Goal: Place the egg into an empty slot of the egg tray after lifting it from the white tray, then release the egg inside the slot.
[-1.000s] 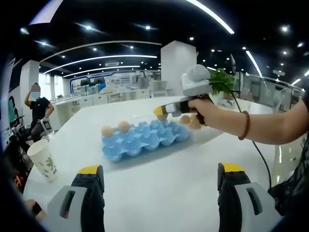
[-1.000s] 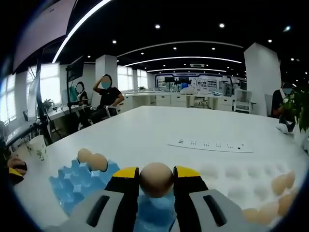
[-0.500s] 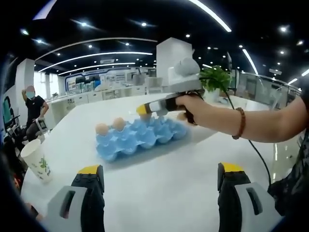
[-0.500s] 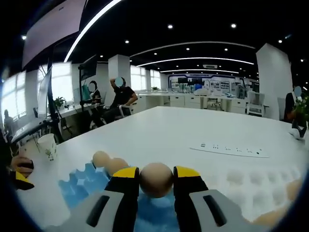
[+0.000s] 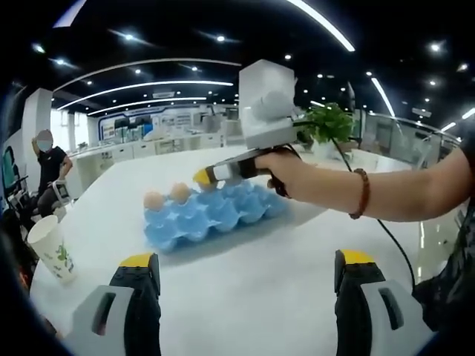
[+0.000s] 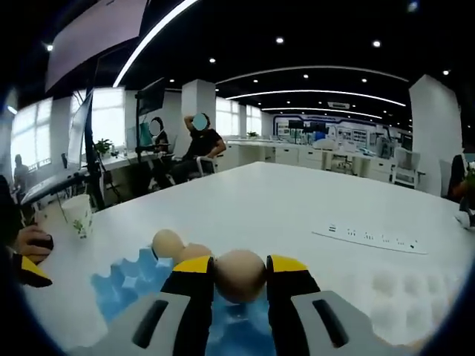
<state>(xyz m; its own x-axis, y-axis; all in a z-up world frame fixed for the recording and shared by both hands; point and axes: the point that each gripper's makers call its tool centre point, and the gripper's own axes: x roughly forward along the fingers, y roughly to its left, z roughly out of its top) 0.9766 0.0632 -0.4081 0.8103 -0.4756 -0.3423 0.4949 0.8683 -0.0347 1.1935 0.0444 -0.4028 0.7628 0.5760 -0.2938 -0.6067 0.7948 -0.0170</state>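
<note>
One right hand-held gripper (image 6: pixel 240 278) pinches the egg (image 6: pixel 239 274) over the blue egg tray (image 6: pixel 133 285).

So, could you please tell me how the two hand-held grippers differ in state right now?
The right hand-held gripper is shut on a tan egg, while the left hand-held gripper is open and holds nothing. The right one is over the blue egg tray; the left one is short of it, over bare white table. Both have yellow-tipped black jaws.
</note>
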